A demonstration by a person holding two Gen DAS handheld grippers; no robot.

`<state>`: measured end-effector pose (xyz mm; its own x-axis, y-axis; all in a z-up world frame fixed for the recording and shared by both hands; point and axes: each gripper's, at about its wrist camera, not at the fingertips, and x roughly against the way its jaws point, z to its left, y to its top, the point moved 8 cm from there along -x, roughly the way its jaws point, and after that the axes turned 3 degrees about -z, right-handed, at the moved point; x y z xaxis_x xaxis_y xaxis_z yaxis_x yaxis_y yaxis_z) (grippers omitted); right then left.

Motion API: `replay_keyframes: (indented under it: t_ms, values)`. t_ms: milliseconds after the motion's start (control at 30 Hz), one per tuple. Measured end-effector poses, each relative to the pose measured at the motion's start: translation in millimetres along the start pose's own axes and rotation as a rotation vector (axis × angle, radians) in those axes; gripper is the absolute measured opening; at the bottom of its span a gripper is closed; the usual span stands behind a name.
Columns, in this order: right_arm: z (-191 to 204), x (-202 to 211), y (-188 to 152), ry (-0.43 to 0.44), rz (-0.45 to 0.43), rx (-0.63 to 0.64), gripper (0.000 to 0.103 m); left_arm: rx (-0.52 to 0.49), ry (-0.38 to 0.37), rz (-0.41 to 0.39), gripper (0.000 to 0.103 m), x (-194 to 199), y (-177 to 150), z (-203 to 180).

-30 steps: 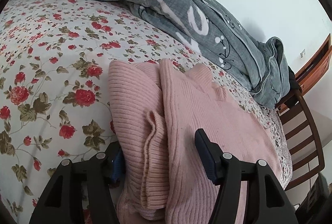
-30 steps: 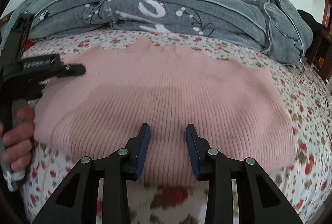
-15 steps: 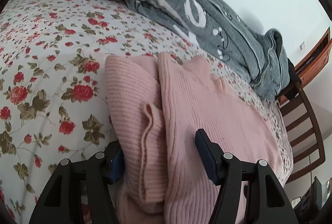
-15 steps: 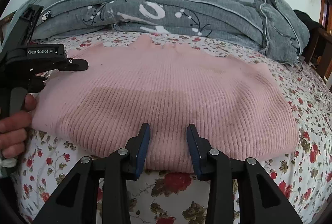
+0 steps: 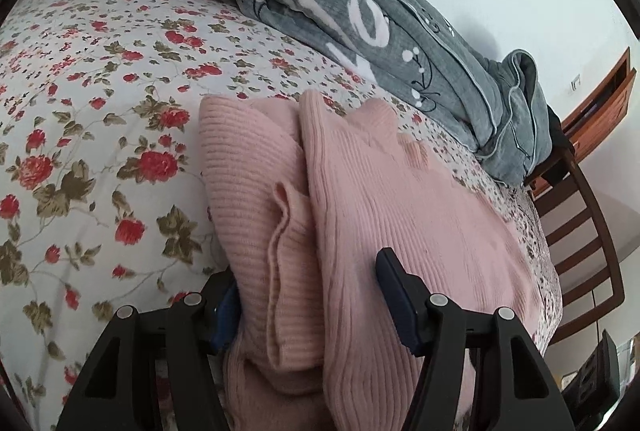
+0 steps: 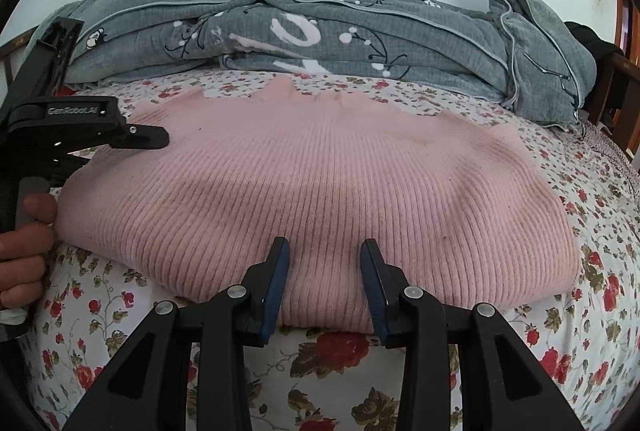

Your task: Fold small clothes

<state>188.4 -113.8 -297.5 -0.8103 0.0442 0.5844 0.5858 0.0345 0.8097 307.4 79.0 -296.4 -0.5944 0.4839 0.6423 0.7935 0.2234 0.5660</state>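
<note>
A pink ribbed sweater (image 6: 320,191) lies folded on the floral bedsheet (image 6: 600,271). In the left wrist view the sweater (image 5: 400,215) shows its folded layers and a sleeve edge. My left gripper (image 5: 308,295) is open, its jaws on either side of the sweater's left end; it also shows in the right wrist view (image 6: 132,135). My right gripper (image 6: 324,263) is open, its jaws just over the sweater's near edge, not closed on it.
A rumpled grey quilt (image 6: 320,35) lies along the far side of the bed. A wooden chair (image 5: 580,231) and wooden furniture (image 5: 600,99) stand past the bed's right end. The floral sheet (image 5: 80,111) spreads to the left of the sweater.
My right gripper has drawn back toward the sweater's near edge. My left gripper has stayed at the sweater's left end, shifting slightly.
</note>
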Motion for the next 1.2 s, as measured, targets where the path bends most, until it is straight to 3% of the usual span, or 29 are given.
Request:
replay_keyframes:
  t_ms: [67,133,333,533,633,733,933,1067,1200]
  values:
    - [0,-1,0,0.0,0.001,0.002,0.037,-0.001,0.024,-0.004,0.047,0,0,1]
    - [2,-2,1,-0.005,0.003,0.016,0.038,0.012,0.005,0.005,0.027,1,0,0]
    - [5,-8,2,-0.001,0.014,0.066,0.038,0.12,0.007,0.037,0.023,8,7,-4]
    - [-2,9,8,0.08,-0.014,0.116,0.039,0.057,0.1,0.021,0.022,28,29,-44]
    - [-15,35,18,0.037,-0.113,0.172,0.044,0.029,0.117,0.007,0.022,38,40,-72]
    - [-40,62,29,0.003,-0.204,0.194,0.051,-0.001,0.13,0.006,0.022,43,46,-103]
    - [-126,82,52,-0.052,-0.264,0.085,0.053,-0.057,0.174,0.029,0.022,35,41,-173]
    - [-193,82,45,-0.161,-0.266,-0.018,0.053,-0.108,0.228,0.057,0.022,16,28,-209]
    - [-229,78,31,-0.157,-0.237,-0.088,0.053,-0.125,0.257,0.1,0.022,-17,9,-245]
